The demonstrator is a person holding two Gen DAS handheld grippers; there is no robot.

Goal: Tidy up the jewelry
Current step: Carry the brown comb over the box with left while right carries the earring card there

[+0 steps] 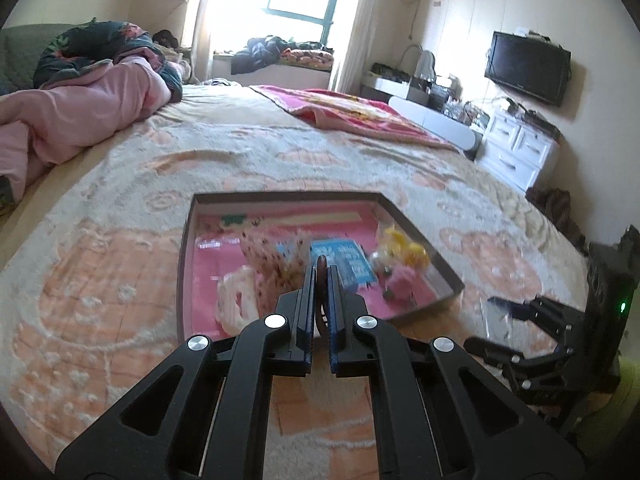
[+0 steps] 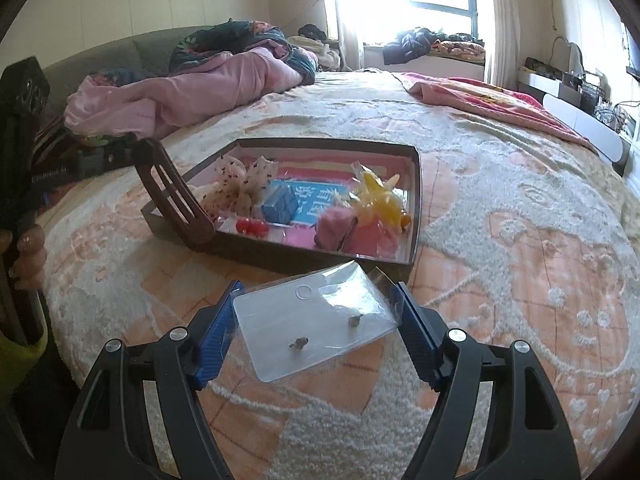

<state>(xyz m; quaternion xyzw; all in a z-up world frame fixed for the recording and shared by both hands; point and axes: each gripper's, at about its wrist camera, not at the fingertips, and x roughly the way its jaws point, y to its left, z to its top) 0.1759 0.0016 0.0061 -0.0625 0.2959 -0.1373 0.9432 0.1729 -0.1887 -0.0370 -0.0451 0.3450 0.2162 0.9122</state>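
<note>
A shallow brown box [image 2: 416,184] lies on the bed, holding hair ties, a blue box [image 2: 280,204] and a yellow bow [image 2: 376,196]; it also shows in the left wrist view [image 1: 424,240]. My left gripper [image 1: 321,276] is shut on a brown hair clip [image 1: 321,264] over the box's near edge; the clip [image 2: 176,196] shows in the right wrist view. My right gripper [image 2: 316,312] is open around a clear packet with an earring card [image 2: 312,320], lying on the blanket in front of the box. It shows in the left wrist view [image 1: 516,312].
A cream and orange blanket [image 2: 500,260] covers the bed. A pink quilt [image 2: 192,88] is heaped at the far left, a red blanket [image 1: 360,116] at the far right. A TV [image 1: 528,68] and white drawers [image 1: 516,148] stand by the right wall.
</note>
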